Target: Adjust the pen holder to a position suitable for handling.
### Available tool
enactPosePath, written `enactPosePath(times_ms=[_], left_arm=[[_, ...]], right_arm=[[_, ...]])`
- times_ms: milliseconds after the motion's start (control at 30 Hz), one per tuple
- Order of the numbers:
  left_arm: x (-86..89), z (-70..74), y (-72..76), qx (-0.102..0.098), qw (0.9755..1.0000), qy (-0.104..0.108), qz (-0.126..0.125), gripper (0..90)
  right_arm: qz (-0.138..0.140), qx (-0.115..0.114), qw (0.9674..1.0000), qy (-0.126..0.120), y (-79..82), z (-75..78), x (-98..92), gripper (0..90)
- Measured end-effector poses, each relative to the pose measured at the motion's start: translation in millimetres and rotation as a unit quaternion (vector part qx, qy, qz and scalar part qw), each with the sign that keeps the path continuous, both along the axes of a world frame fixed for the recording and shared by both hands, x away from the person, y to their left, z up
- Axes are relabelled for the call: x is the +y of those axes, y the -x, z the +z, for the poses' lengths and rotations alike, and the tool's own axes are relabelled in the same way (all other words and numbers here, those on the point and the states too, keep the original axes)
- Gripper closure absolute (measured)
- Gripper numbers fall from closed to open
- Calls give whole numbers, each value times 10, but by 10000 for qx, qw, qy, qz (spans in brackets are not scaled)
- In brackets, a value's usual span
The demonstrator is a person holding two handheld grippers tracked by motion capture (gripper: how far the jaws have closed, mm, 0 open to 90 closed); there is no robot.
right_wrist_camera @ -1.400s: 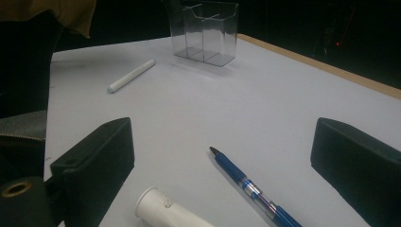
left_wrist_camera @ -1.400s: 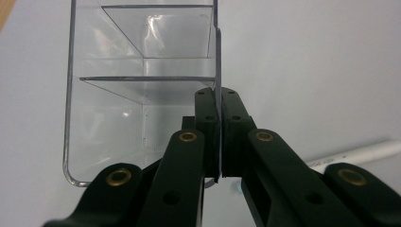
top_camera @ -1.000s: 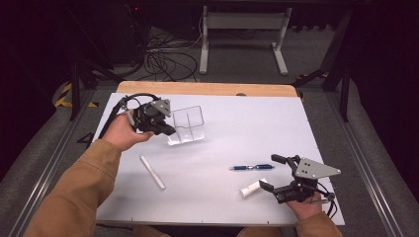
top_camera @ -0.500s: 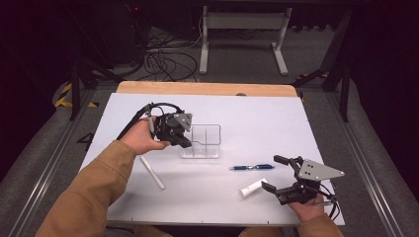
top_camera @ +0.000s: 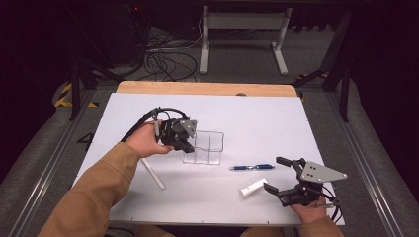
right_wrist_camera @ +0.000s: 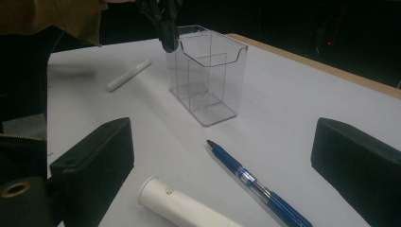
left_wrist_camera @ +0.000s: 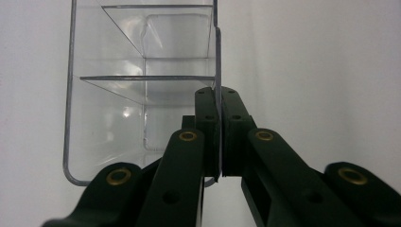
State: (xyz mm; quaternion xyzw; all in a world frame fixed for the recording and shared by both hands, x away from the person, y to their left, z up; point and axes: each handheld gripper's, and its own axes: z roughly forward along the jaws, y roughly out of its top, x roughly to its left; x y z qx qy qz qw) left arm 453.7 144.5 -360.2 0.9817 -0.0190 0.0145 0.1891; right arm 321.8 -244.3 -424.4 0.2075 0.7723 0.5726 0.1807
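A clear plastic holder (top_camera: pixel 203 148) with inner dividers stands upright on the white table (top_camera: pixel 257 118). My left gripper (top_camera: pixel 187 146) is shut on its left wall; in the left gripper view the black jaws (left_wrist_camera: pixel 218 94) pinch the thin wall of the holder (left_wrist_camera: pixel 142 94) between them. The right gripper view shows that holder (right_wrist_camera: pixel 208 75) with the left gripper (right_wrist_camera: pixel 168 40) at its rim. My right gripper (top_camera: pixel 272 174) rests open at the near right, its jaws (right_wrist_camera: pixel 222 137) wide apart around the tip of a blue pen (right_wrist_camera: pixel 257 184) and a white tube (right_wrist_camera: pixel 182 205).
The blue pen (top_camera: pixel 251 167) and the white tube (top_camera: pixel 253 187) lie between the holder and the right gripper. A white marker (top_camera: pixel 152 173) lies near the left forearm, also visible as a white marker (right_wrist_camera: pixel 128 74) behind the holder. A wooden strip (top_camera: pixel 207 89) edges the table's far side.
The left gripper has carried the holder to the right and toward the near edge, and the holder has gone from tilted to upright on the table. The right gripper has stayed put.
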Motion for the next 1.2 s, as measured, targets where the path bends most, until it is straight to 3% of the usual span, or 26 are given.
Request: enactPosePath(times_ms=[167, 467, 600, 633, 767, 867, 1000, 1200], left_arm=[[4, -20, 25, 72, 9998, 50, 206, 882], [5, -30, 47, 59, 9996, 75, 251, 878], [20, -11, 45, 142, 9990, 41, 429, 737], [34, -1, 53, 120, 9989, 58, 458, 737], [97, 70, 69, 33, 9975, 322, 629, 644], [160, 163, 105, -73, 9947, 704, 752, 598], [247, 283, 196, -248, 9883, 1184, 934, 535], [327, 332, 284, -438, 9823, 1401, 1165, 451]], right_arm=[[-1, 9, 10000, 8, 3, -4, -2, 73], [9, 26, 10000, 24, 3, -5, 12, 73], [7, 32, 10000, 15, 1, -10, 7, 73], [7, 32, 10000, 15, 1, -10, 7, 73], [9, 29, 10000, 15, 5, -8, 7, 72], [4, 17, 10000, 14, 6, -4, 7, 72], [-7, 21, 10000, 7, 2, -4, 7, 71], [-1, 35, 10000, 34, -10, -8, 22, 70]])
